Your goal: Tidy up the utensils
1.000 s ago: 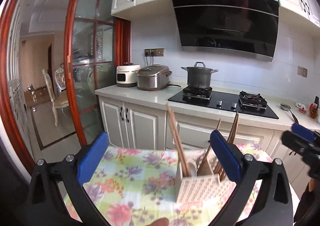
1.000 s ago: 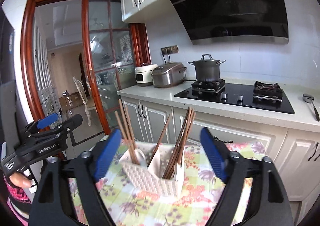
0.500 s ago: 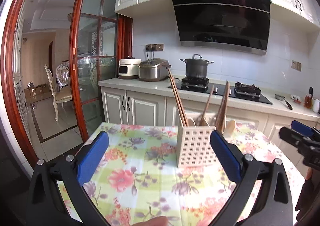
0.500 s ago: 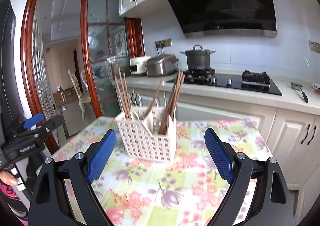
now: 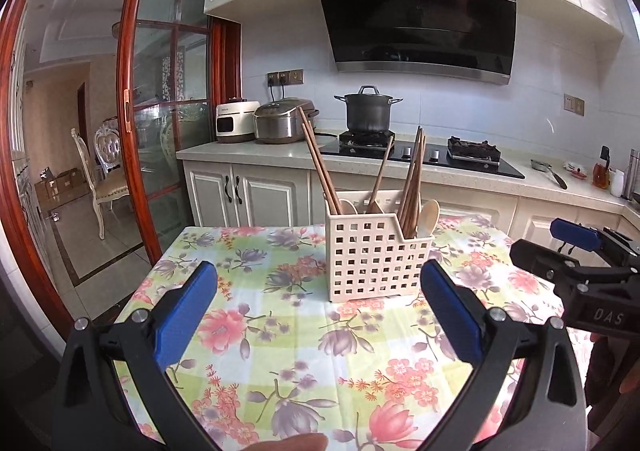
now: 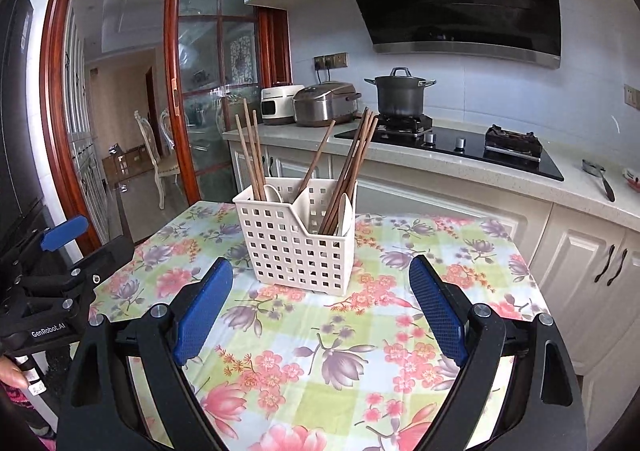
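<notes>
Now we hold both grippers, left gripper point(image 5: 318, 311) and right gripper point(image 6: 320, 305), fingers wide apart, before the white holey plastic basket point(image 5: 376, 257) of brown wooden chopsticks point(image 5: 320, 167).

Home kitchen; range hood point(image 5: 416, 11), gas hob point(image 5: 420, 155), cabinets point(image 5: 248, 195).

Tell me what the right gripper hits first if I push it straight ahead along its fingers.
Probably the white perforated utensil caddy: it stands dead ahead of the open right gripper, with only bare floral tablecloth between. Depth is uncertain.
</notes>
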The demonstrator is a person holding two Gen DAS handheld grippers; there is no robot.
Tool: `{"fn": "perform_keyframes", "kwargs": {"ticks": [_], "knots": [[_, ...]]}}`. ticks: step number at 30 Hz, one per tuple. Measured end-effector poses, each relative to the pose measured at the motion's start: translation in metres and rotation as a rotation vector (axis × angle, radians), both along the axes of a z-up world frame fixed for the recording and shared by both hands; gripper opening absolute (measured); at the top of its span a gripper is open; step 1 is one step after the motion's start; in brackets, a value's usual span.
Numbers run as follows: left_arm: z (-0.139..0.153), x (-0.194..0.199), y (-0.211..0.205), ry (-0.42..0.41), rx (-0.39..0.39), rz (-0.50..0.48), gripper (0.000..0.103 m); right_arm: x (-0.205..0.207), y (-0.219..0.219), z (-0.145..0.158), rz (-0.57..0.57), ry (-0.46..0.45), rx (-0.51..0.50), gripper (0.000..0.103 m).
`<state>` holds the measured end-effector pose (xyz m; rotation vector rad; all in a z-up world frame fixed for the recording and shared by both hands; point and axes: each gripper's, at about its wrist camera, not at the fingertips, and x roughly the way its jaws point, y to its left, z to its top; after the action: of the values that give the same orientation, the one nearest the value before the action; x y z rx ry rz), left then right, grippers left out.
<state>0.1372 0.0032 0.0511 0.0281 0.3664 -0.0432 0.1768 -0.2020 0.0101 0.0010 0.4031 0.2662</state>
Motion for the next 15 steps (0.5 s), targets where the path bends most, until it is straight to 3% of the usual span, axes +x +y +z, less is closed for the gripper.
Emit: {"fn": "perform_keyframes", "kwargs": {"ticks": [15], "knots": [[-0.0005,0.0024,0.0009,0.019,-0.013,-0.005,0.098,-0.0036,0.0011,0.0004,0.013,-0.003,-0.002,0.084]]}}
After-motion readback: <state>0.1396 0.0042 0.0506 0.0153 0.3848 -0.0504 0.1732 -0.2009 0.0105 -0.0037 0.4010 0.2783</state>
